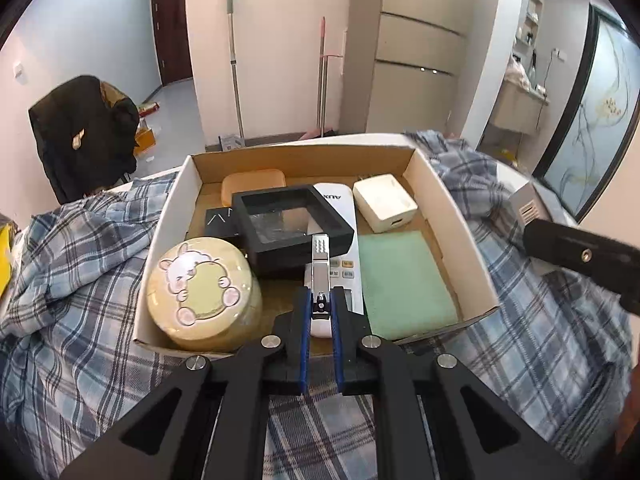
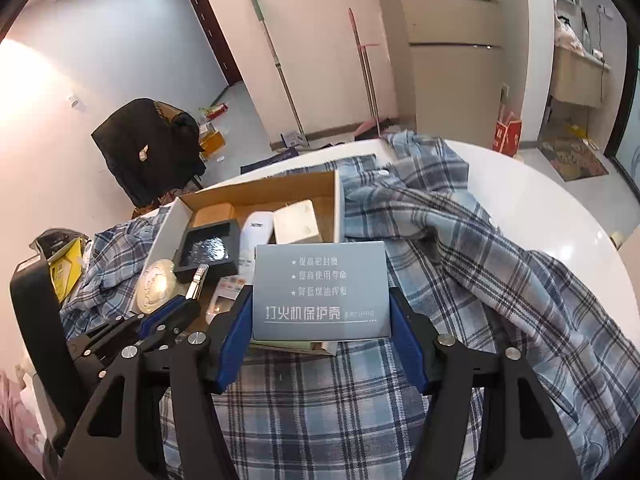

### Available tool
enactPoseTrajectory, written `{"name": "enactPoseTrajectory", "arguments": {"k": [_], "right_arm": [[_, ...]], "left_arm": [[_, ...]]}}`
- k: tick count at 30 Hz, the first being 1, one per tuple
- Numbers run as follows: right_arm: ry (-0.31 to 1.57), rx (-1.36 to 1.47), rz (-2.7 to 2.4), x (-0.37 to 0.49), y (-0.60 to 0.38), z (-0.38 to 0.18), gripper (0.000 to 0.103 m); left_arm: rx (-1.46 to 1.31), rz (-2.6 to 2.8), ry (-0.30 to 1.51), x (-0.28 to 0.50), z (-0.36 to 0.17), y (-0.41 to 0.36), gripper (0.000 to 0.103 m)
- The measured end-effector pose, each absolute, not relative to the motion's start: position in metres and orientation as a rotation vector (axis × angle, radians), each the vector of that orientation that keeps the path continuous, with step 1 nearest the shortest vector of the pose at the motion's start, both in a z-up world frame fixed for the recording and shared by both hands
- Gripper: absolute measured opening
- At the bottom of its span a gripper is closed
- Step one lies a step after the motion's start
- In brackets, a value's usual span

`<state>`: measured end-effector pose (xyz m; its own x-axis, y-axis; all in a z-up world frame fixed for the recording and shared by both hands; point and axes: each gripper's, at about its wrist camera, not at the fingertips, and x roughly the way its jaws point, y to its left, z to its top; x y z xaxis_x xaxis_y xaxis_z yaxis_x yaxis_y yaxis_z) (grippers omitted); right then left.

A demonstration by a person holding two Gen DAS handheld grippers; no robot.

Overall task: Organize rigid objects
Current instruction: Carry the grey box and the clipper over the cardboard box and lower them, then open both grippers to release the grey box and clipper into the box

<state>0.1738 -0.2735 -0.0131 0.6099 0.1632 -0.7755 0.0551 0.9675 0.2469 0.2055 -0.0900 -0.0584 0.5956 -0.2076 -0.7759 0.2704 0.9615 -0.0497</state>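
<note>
An open cardboard box (image 1: 456,216) sits on a plaid cloth. In it lie a round yellow tin (image 1: 202,288), a black frame case (image 1: 292,220), a white remote (image 1: 340,232), a white adapter (image 1: 384,202), a green pad (image 1: 404,284) and a tan case (image 1: 254,184). My left gripper (image 1: 320,312) is shut on silver nail clippers (image 1: 321,264) held over the box's near edge. My right gripper (image 2: 320,332) is shut on a grey box with white Chinese print (image 2: 320,292), held just right of the cardboard box (image 2: 256,192). The left gripper (image 2: 172,312) shows there too.
The plaid shirt (image 2: 460,248) covers much of the round white table (image 2: 560,216). A yellow item (image 2: 66,268) lies at the left. A chair with a black jacket (image 1: 84,132) stands behind, and mops lean on the wall (image 1: 236,60).
</note>
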Motion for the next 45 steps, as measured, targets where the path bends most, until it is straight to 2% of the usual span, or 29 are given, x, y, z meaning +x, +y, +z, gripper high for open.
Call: {"name": "enactPoseTrajectory", "arguments": {"k": [11, 15, 16, 18, 19, 20, 23, 32, 37, 40, 45], "right_arm": [[0.956, 0.270, 0.058, 0.179, -0.281, -0.030, 0.063], [0.965, 0.296, 0.082, 0.177, -0.283, -0.031, 0.063], [0.972, 0.312, 0.094, 0.177, -0.285, -0.032, 0.063], [0.978, 0.333, 0.089, 0.178, -0.288, -0.033, 0.063], [0.976, 0.334, 0.083, 0.179, -0.288, -0.032, 0.063], [0.978, 0.327, 0.079, 0.181, -0.287, -0.032, 0.063], [0.993, 0.316, 0.093, 0.184, -0.280, -0.029, 0.063], [1.045, 0.251, 0.148, 0.198, -0.239, -0.030, 0.063], [1.114, 0.258, 0.179, 0.216, -0.223, -0.047, 0.063], [1.143, 0.259, 0.159, 0.221, -0.220, -0.056, 0.063], [1.150, 0.233, 0.149, 0.224, -0.215, -0.061, 0.064]], "left_arm": [[0.061, -0.308, 0.954, 0.216, -0.077, -0.093, 0.010], [0.069, -0.313, 0.897, 0.210, -0.068, -0.087, 0.010], [0.070, -0.314, 0.866, 0.206, -0.062, -0.084, 0.014], [0.058, -0.313, 0.791, 0.198, -0.050, -0.075, 0.045], [0.044, -0.302, 0.743, 0.194, -0.044, -0.070, 0.082], [0.021, -0.284, 0.664, 0.188, -0.037, -0.064, 0.093], [-0.018, -0.262, 0.501, 0.174, -0.025, -0.050, 0.093], [-0.155, -0.262, 0.443, 0.172, -0.031, -0.019, 0.093], [-0.180, -0.222, 0.333, 0.157, -0.018, -0.007, 0.094], [-0.209, -0.219, 0.309, 0.155, -0.015, 0.000, 0.103], [-0.214, -0.223, 0.319, 0.155, -0.015, 0.001, 0.103]]}}
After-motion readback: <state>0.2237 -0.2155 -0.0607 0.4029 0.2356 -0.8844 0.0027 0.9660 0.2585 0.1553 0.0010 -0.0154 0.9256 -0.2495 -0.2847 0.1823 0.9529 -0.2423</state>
